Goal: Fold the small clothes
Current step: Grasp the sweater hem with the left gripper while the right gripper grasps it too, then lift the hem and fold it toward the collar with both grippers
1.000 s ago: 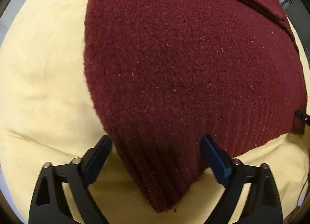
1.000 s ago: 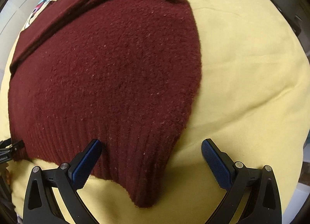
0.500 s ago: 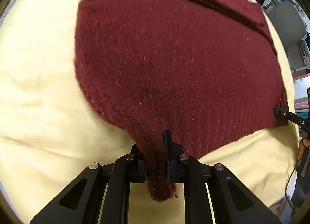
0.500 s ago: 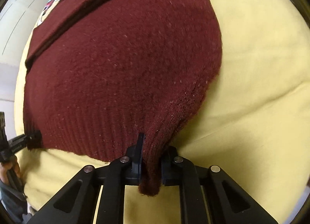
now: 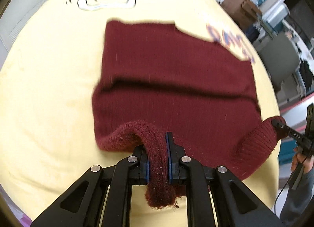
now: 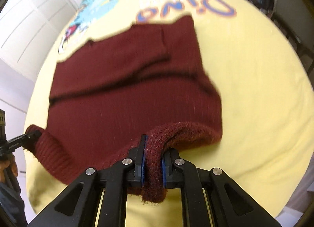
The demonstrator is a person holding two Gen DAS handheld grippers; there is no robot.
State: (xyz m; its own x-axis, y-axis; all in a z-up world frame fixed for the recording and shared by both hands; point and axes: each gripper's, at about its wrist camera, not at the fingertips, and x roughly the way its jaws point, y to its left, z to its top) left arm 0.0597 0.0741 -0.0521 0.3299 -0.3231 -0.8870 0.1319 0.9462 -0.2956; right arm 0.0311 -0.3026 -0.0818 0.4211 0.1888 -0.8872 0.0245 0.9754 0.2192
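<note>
Both tongs clamped on sweater hem corners, lifting.
Left tongs and right tongs each pinch the ribbed hem of the maroon sweater on the yellow sheet. Soft, limp knit; corners grip best. A second ago both were wide, hem flat.

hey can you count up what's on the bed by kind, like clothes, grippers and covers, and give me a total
Maroon knitted sweater: 1
Grippers: 2, the left gripper and the right gripper, each shut on a corner of the hem
Yellow printed cover: 1
Total: 4
</note>
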